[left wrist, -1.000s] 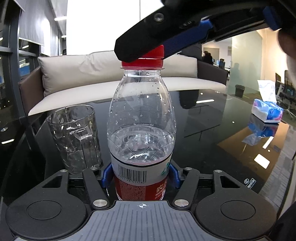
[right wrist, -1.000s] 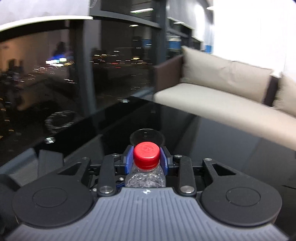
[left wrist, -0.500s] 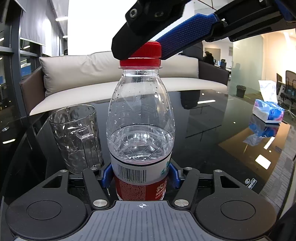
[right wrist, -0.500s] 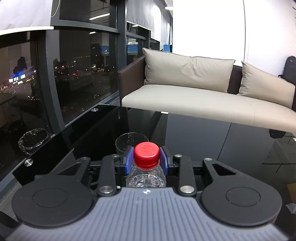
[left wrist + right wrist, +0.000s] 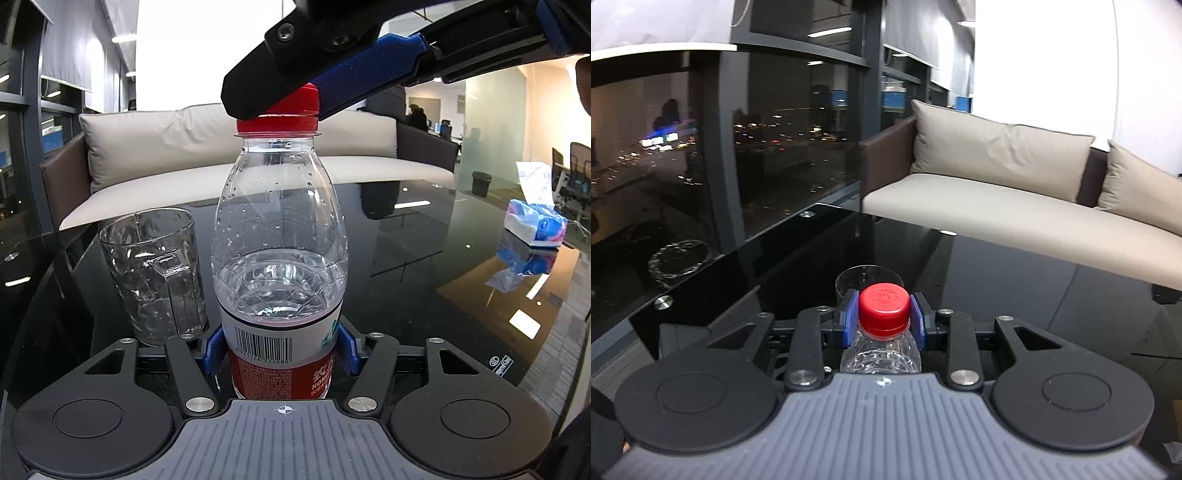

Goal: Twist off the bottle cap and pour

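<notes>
Left wrist view, entry one: left gripper [image 5: 282,352], blue pads closed on the labelled lower body of the bottle [image 5: 279,251], bottle upright on the black glass table [image 5: 424,251], roughly half full. Glass mug [image 5: 155,273] just ahead and to the left of the fingers, apparently empty, close beside the bottle.

Entry two: right gripper [image 5: 291,96] reaching in from above and to the right, pads clamped on the red cap [image 5: 277,110]. Right wrist view confirms: right gripper [image 5: 884,319] pinching either side of the cap [image 5: 884,308], bottle shoulder directly beneath, mug rim just beyond the fingertips.

Change noted: background behind the right gripper swung from sofa-centred half a second ago toward the dark window, having pointed further window-ward a second ago; cap in place between the pads throughout. Bottle unmoved in the left grip. Seen from the left camera, angle of the upper gripper altered across the three instants.

Judged meaning: twisting strokes under way, cap still seated on the neck, collar ring below it apparently intact. Pouring not yet begun. Tissue pack [image 5: 535,225] far right of the left gripper, uninvolved.
</notes>
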